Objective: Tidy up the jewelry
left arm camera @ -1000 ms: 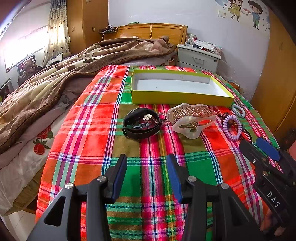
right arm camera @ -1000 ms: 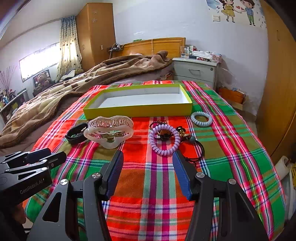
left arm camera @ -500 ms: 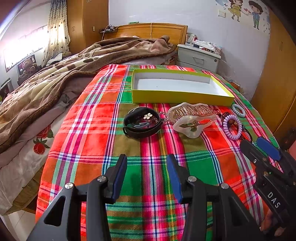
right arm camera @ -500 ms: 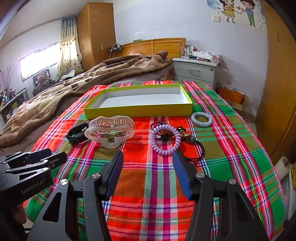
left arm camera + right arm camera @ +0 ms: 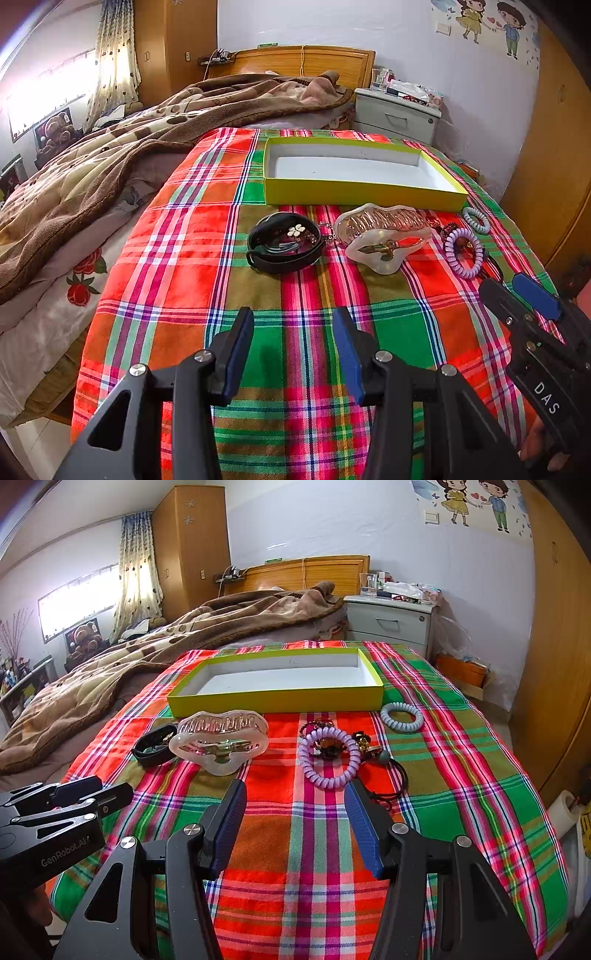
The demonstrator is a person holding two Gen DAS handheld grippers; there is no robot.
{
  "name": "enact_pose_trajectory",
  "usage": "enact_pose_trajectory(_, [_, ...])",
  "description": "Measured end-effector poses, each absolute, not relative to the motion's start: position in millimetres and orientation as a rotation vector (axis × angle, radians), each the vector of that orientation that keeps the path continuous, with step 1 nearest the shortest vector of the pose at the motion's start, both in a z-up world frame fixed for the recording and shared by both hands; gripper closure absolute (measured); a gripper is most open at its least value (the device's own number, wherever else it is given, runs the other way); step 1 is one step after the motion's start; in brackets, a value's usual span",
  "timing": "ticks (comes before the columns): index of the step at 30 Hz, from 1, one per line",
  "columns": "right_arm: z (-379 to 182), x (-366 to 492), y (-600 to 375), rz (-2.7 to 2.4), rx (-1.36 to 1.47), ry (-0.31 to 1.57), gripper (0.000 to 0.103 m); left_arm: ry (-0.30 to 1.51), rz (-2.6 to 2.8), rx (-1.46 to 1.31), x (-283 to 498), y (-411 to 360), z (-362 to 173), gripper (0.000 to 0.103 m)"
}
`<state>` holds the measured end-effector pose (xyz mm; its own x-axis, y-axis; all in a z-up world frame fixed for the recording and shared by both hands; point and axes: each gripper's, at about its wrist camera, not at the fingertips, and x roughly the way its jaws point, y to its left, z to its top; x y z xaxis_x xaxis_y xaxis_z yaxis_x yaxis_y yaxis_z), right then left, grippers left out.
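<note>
A yellow box (image 5: 362, 194) (image 5: 277, 701) with a white, empty inside lies on the plaid cloth. In front of it lie a black band with a flower charm (image 5: 282, 245) (image 5: 153, 746), a clear pink hair claw (image 5: 384, 236) (image 5: 219, 738), a purple coil hair tie (image 5: 463, 253) (image 5: 328, 757), a pale blue coil tie (image 5: 476, 220) (image 5: 401, 717) and a black elastic (image 5: 391, 779). My left gripper (image 5: 293, 325) is open and empty, short of the black band. My right gripper (image 5: 295, 797) is open and empty, just short of the purple tie.
The plaid cloth (image 5: 177, 266) covers the foot of a bed; a brown blanket (image 5: 110, 155) lies to the left. A grey nightstand (image 5: 391, 622) stands behind, wooden wardrobe doors (image 5: 554, 664) at right. The cloth drops off at its left and right edges.
Both grippers have crept slightly forward toward the jewelry. Nothing was taken hold of or moved.
</note>
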<state>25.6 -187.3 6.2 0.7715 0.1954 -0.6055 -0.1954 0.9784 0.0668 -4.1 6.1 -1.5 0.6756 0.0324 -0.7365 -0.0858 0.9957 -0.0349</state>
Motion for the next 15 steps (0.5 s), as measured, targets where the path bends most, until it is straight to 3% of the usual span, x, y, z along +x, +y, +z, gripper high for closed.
enact_pose_trajectory(15, [6.2, 25.4, -187.6, 0.212, -0.001, 0.656, 0.047, 0.829, 0.066, -0.068, -4.2, 7.2, -2.7, 0.057])
